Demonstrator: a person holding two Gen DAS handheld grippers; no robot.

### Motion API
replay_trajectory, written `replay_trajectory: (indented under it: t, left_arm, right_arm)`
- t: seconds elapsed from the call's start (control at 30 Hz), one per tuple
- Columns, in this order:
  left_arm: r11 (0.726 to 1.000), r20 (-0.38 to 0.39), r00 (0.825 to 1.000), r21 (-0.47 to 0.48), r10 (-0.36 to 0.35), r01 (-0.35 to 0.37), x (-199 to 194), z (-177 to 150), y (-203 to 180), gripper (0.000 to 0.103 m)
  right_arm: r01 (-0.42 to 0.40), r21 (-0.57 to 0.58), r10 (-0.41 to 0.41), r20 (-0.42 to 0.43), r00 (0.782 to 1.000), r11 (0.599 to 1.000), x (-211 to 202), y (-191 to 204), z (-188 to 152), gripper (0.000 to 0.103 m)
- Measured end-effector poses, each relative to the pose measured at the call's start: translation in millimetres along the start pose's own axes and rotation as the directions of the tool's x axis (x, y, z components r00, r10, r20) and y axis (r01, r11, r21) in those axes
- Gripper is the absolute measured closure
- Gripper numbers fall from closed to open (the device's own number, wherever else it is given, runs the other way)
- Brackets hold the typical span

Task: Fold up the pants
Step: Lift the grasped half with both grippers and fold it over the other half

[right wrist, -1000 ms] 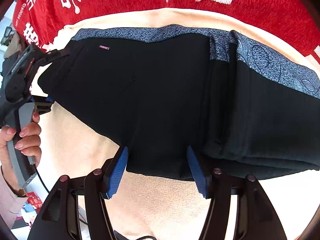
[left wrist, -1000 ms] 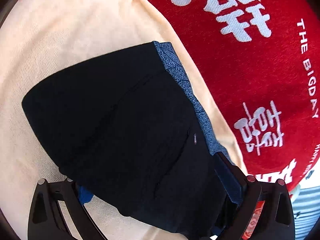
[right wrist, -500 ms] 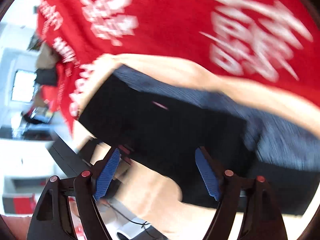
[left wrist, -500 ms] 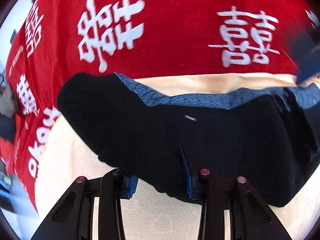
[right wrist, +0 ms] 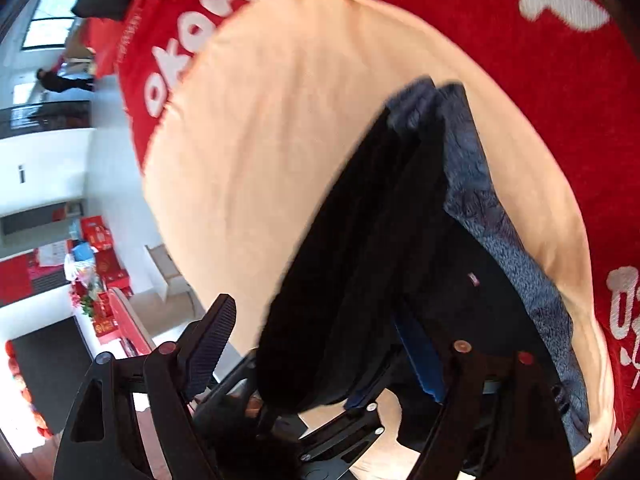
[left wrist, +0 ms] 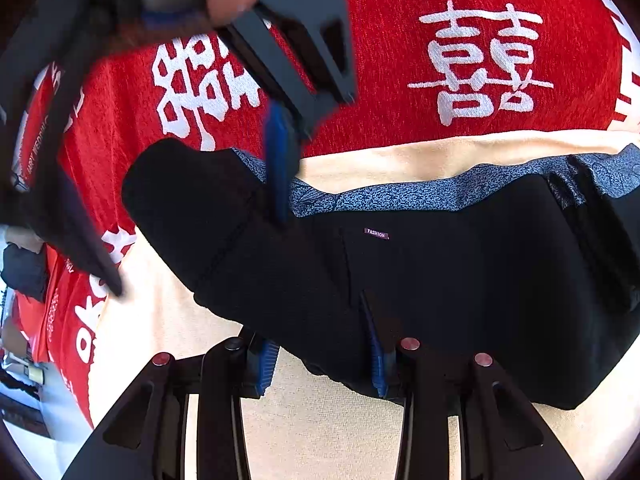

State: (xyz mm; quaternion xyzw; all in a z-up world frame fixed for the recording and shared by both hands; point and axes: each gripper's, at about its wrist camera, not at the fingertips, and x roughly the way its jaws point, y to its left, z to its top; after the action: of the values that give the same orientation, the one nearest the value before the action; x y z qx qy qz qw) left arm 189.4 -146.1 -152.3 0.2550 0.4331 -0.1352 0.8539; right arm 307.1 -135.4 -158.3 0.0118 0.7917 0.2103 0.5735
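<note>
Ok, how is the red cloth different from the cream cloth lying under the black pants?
The red cloth carries white printed characters and letters; the cream cloth is plain. The cream cloth lies on top of the red cloth, which shows beyond its far and left edges. The black pants rest mostly on the cream cloth, with only one end reaching over the red cloth. Both are soft fabrics spread flat.

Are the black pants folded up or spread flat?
Folded. The black pants lie doubled, with two patterned waistband layers stacked at one end.
</note>
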Motion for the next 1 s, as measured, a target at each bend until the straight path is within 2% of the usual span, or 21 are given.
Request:
replay_trajectory:
  t: [0.03, 0.07, 0.13, 0.27, 0.33, 0.47, 0.6, 0.7, 0.87, 0.93, 1.0]
  left_arm:
    - [1.000, -0.013, 1.000, -0.010, 0.000, 0.000, 1, 1, 1, 0.064]
    - [1.000, -0.026, 1.000, -0.022, -0.009, 0.009, 2, 2, 2, 0.064]
    - [0.999, -0.010, 1.000, -0.035, -0.028, 0.027, -4, 4, 3, 0.064]
    - [0.998, 0.053, 0.997, 0.035, -0.055, 0.053, -35, 14, -15, 0.064]
    - [0.996, 0.074, 0.994, 0.044, -0.084, 0.081, -51, 20, -22, 0.064]
    - [0.986, 0.110, 0.981, 0.062, -0.159, 0.153, -87, 39, -40, 0.064]
    - [0.969, 0.136, 0.963, 0.106, -0.235, 0.222, -120, 61, -76, 0.064]
    - [0.951, 0.135, 0.947, 0.144, -0.292, 0.273, -139, 77, -113, 0.064]
    - [0.911, 0.102, 0.925, 0.242, -0.367, 0.335, -154, 87, -191, 0.064]
    - [0.891, 0.076, 0.922, 0.296, -0.380, 0.344, -154, 84, -227, 0.064]
    - [0.873, 0.039, 0.918, 0.327, -0.395, 0.362, -148, 79, -256, 0.064]
  right_arm:
    - [0.006, 0.003, -0.006, 0.026, 1.000, 1.000, -3, -3, -4, 0.078]
    - [-0.009, 0.014, 0.008, 0.060, 0.998, 1.000, -9, -8, -9, 0.081]
    - [-0.046, 0.024, 0.043, 0.123, 0.991, 0.999, -25, -17, -23, 0.083]
    - [-0.138, 0.056, 0.120, 0.242, 0.963, 0.989, -62, -37, -63, 0.083]
    - [-0.188, 0.073, 0.157, 0.309, 0.938, 0.980, -81, -50, -86, 0.083]
    - [-0.279, 0.093, 0.208, 0.455, 0.866, 0.956, -111, -74, -142, 0.083]
    - [-0.348, 0.133, 0.214, 0.575, 0.790, 0.928, -140, -114, -207, 0.083]
    - [-0.392, 0.172, 0.199, 0.642, 0.740, 0.904, -149, -149, -258, 0.083]
    - [-0.486, 0.257, 0.172, 0.717, 0.676, 0.835, -143, -220, -348, 0.083]
    - [-0.516, 0.292, 0.160, 0.732, 0.663, 0.805, -128, -243, -372, 0.083]
    - [-0.539, 0.328, 0.145, 0.738, 0.659, 0.776, -108, -271, -396, 0.083]
